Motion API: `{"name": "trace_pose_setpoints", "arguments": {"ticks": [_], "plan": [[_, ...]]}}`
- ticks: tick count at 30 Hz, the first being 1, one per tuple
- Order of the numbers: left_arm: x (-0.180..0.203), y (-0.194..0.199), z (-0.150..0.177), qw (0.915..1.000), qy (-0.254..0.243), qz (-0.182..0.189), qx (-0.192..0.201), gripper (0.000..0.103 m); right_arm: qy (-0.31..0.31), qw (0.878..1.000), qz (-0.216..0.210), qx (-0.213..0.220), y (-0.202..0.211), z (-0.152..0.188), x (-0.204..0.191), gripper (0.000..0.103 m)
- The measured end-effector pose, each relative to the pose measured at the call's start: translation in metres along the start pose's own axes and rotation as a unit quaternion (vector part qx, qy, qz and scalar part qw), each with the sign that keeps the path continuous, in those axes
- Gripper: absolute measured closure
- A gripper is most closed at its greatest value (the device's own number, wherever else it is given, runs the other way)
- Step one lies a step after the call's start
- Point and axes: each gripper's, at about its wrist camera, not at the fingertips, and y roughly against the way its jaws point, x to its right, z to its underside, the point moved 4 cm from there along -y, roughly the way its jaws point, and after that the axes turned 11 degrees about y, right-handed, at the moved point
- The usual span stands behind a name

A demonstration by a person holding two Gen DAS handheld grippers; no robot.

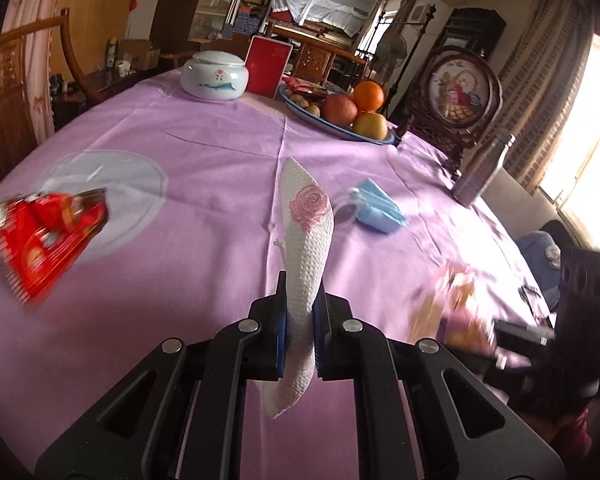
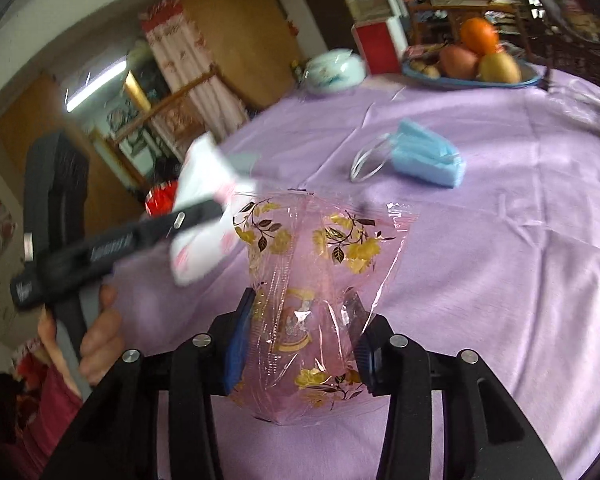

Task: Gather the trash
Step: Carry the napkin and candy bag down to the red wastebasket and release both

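My left gripper point(image 1: 300, 320) is shut on a white embossed paper napkin with a pink rose print point(image 1: 306, 248), held above the purple tablecloth point(image 1: 204, 168). It also shows, blurred, in the right wrist view point(image 2: 204, 200). My right gripper point(image 2: 300, 328) holds a clear pink plastic bag with gold flowers point(image 2: 316, 272) between its jaws; the bag appears blurred in the left wrist view point(image 1: 456, 308). A crumpled blue face mask point(image 1: 376, 206) lies on the cloth, also in the right wrist view point(image 2: 424, 152). A red snack wrapper point(image 1: 48, 236) lies at the left.
At the far side stand a white lidded jar point(image 1: 214, 76), a red box point(image 1: 268, 66) and a blue fruit plate point(image 1: 340, 120) with oranges and an apple. A metal bottle point(image 1: 482, 168) stands at the right edge. Wooden chairs surround the table.
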Motion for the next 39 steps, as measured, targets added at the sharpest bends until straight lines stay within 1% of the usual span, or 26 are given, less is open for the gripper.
{"name": "trace_pose_setpoints", "arguments": {"ticks": [4,7,10,12,13,15,17,18,20,23,25,26,30,32,34,35,37,38,39], "plan": [[0.004,0.044,0.017,0.9998,-0.011,0.003,0.018,0.091,-0.008,0.999,0.007,0.047,0.036,0.02,-0.014,0.059],[0.001,0.084,0.031,0.9992,-0.009,0.009,0.037,0.091,-0.004,0.998,0.005,0.069,0.057,0.034,-0.031,0.059],[-0.007,0.126,0.049,0.9983,-0.006,0.004,0.058,0.091,-0.004,0.996,-0.006,0.084,0.074,0.045,-0.049,0.06],[-0.015,0.155,0.063,0.9974,-0.004,-0.007,0.071,0.091,-0.004,0.996,-0.02,0.091,0.08,0.05,-0.061,0.06],[-0.023,0.173,0.073,0.9967,-0.002,-0.018,0.079,0.091,-0.004,0.995,-0.027,0.094,0.084,0.05,-0.067,0.06],[-0.037,0.196,0.087,0.9954,0.003,-0.038,0.088,0.091,0.001,0.994,-0.045,0.1,0.09,0.055,-0.083,0.06],[-0.061,0.223,0.108,0.9931,0.018,-0.067,0.094,0.09,0.011,0.993,-0.061,0.103,0.094,0.06,-0.102,0.06],[-0.071,0.23,0.115,0.9923,0.024,-0.077,0.094,0.09,0.015,0.992,-0.068,0.103,0.095,0.063,-0.111,0.06],[-0.103,0.246,0.14,0.989,0.051,-0.106,0.091,0.089,0.027,0.991,-0.089,0.096,0.093,0.068,-0.133,0.06],[-0.15,0.254,0.171,0.9834,0.094,-0.136,0.075,0.09,0.046,0.989,-0.114,0.08,0.082,0.071,-0.163,0.06],[-0.182,0.253,0.191,0.9777,0.125,-0.157,0.061,0.09,0.06,0.988,-0.127,0.067,0.071,0.073,-0.182,0.06],[-0.202,0.251,0.2,0.9733,0.143,-0.172,0.052,0.09,0.065,0.987,-0.13,0.062,0.066,0.073,-0.187,0.06],[-0.257,0.245,0.23,0.9584,0.196,-0.203,0.04,0.09,0.079,0.985,-0.147,0.036,0.044,0.079,-0.215,0.06],[-0.282,0.244,0.245,0.9502,0.224,-0.214,0.035,0.079,0.08,0.985,-0.152,0.024,0.035,0.084,-0.225,0.06],[-0.297,0.24,0.256,0.9437,0.248,-0.217,0.03,0.046,0.082,0.984,-0.155,0.008,0.022,0.089,-0.235,0.06],[-0.305,0.24,0.262,0.9399,0.262,-0.217,0.031,0.041,0.084,0.984,-0.156,0.0,0.015,0.09,-0.239,0.06],[-0.312,0.242,0.267,0.9371,0.271,-0.218,0.035,0.029,0.088,0.983,-0.16,-0.017,0.001,0.094,-0.248,0.06],[-0.316,0.245,0.269,0.9353,0.275,-0.22,0.038,0.025,0.09,0.983,-0.161,-0.021,-0.002,0.096,-0.255,0.06],[-0.318,0.247,0.271,0.9326,0.279,-0.225,0.044,0.019,0.093,0.981,-0.165,-0.03,-0.009,0.098,-0.261,0.06]]}}
